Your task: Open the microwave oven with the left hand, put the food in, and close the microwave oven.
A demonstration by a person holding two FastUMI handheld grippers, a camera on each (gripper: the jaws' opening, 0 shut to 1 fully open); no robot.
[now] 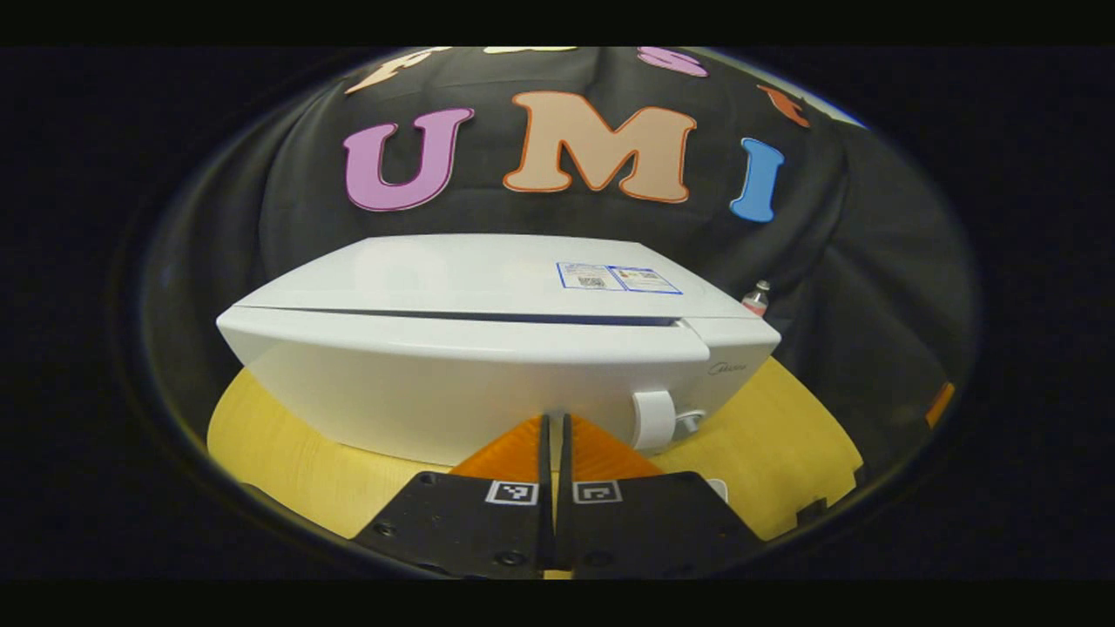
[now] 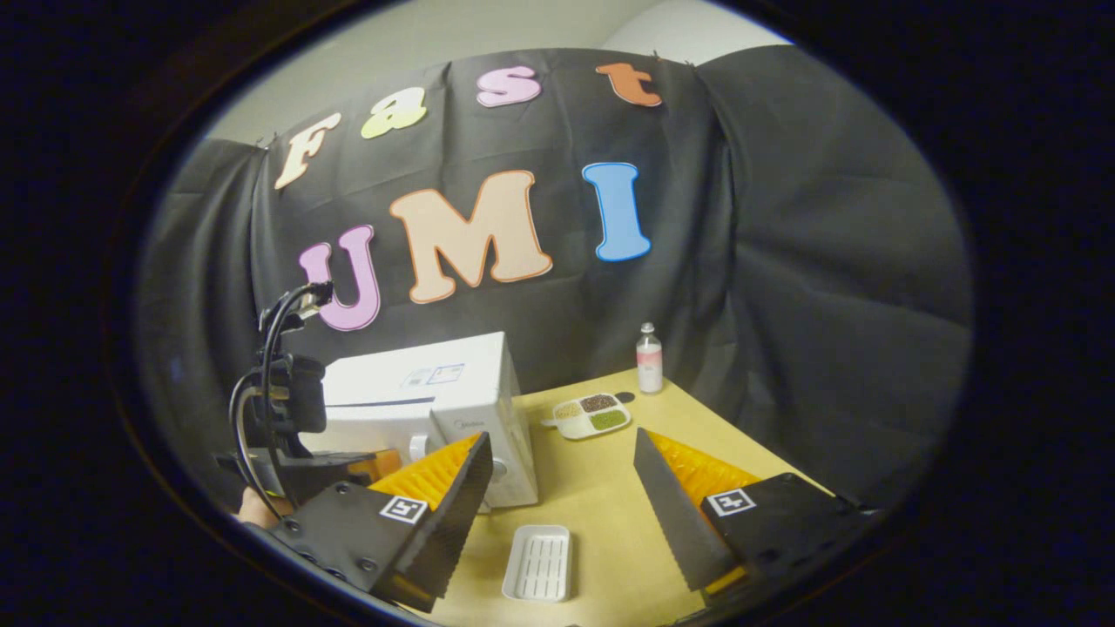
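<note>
The microwave oven point(image 1: 488, 348) sits shut on the worktop point(image 1: 287, 453). The left gripper point(image 1: 555, 444) faces its door, jaws closed on nothing (opening looks barely begun). The right gripper point(image 2: 562, 488) waits wide open, holding nothing; next, catch the door's edge.

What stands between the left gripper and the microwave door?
Nothing visible. In the left gripper view, the shut left gripper points straight at the closed microwave front, with bare table below.
</note>
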